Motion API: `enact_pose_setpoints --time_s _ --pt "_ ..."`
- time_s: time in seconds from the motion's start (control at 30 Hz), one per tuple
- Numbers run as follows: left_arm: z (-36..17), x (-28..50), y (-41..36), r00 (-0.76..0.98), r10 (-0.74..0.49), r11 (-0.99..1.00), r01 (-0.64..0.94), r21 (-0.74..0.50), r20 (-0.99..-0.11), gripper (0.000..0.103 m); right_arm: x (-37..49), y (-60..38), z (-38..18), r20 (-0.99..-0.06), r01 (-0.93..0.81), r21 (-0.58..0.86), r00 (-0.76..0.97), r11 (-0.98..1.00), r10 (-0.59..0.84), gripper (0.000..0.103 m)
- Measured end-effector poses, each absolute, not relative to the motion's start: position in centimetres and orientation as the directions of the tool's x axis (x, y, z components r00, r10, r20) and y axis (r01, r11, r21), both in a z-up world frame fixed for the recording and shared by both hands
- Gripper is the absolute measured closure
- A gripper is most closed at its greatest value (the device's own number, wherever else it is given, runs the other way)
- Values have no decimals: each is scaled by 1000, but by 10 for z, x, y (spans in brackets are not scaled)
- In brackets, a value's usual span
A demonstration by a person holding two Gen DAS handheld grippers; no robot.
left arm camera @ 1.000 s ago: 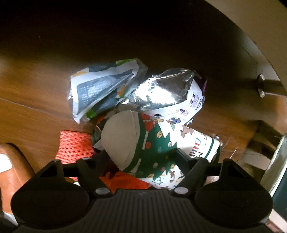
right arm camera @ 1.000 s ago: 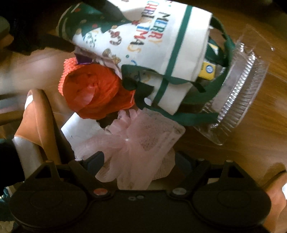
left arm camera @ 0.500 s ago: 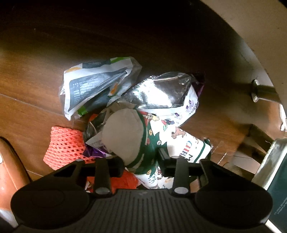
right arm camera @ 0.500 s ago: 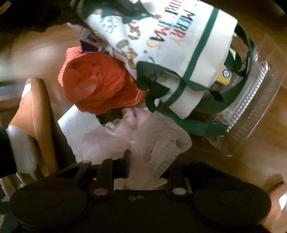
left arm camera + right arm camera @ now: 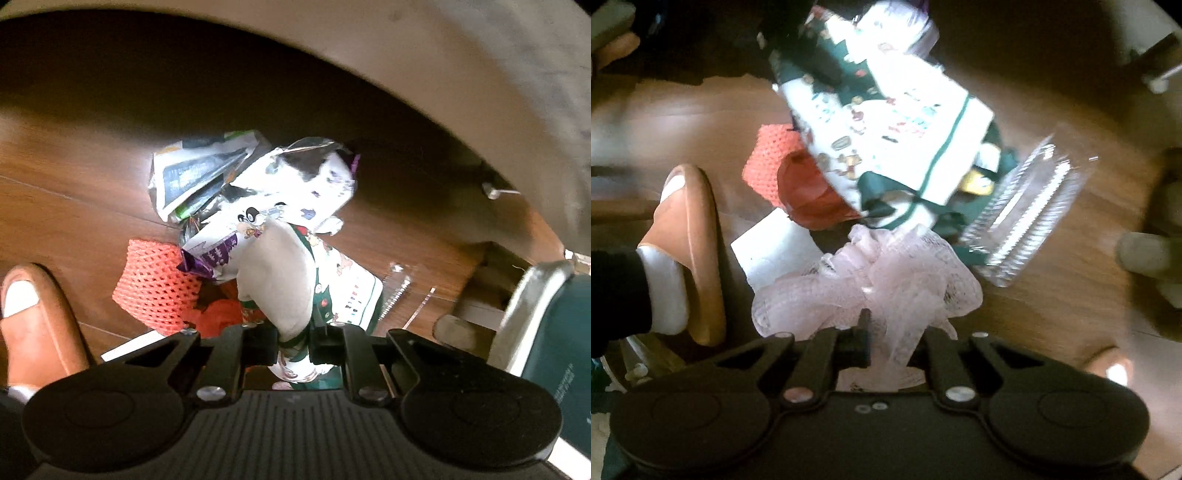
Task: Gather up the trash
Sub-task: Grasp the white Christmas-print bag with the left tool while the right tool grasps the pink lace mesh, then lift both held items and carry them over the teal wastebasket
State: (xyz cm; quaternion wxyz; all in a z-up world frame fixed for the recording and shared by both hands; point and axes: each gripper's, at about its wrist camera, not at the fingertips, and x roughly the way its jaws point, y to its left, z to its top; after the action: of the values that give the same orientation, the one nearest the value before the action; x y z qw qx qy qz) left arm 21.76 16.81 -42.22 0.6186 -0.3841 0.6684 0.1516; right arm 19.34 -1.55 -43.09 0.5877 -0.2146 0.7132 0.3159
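A white and green Christmas tote bag point(image 5: 295, 280) lies on the wooden floor, with a silver foil snack wrapper point(image 5: 306, 173) and a white printed wrapper point(image 5: 195, 173) at its far end. My left gripper point(image 5: 293, 347) is shut on the bag's cloth. My right gripper point(image 5: 892, 343) is shut on a pink foam fruit net point(image 5: 886, 288) just in front of the bag point(image 5: 897, 129). An orange foam net point(image 5: 155, 280) and red crumpled plastic point(image 5: 809, 195) lie beside the bag. A clear plastic clamshell point(image 5: 1030, 214) lies to its right.
A foot in a tan slipper and white sock point(image 5: 687, 251) stands at the left, also in the left wrist view point(image 5: 33, 317). A white paper point(image 5: 775, 247) lies near it. A round tabletop point(image 5: 461, 66) hangs overhead. A dark green bin point(image 5: 554, 332) stands at right.
Both grippers have closed, the left on the tote bag and the right on the pink net. Both have pulled back and up, and the bag end has lifted.
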Motion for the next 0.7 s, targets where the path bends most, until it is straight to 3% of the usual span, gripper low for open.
enact_pose_setpoints --time_s 0.4,0.7 --pt "-317 184 148 168 -225 711 -645 -280 -960 90 203 -66 -312 -987 -606 120 13 786 161 95" --pt "-218 152 132 298 -120 782 -560 -275 -947 90 188 -111 -218 -928 -609 103 226 787 296 95"
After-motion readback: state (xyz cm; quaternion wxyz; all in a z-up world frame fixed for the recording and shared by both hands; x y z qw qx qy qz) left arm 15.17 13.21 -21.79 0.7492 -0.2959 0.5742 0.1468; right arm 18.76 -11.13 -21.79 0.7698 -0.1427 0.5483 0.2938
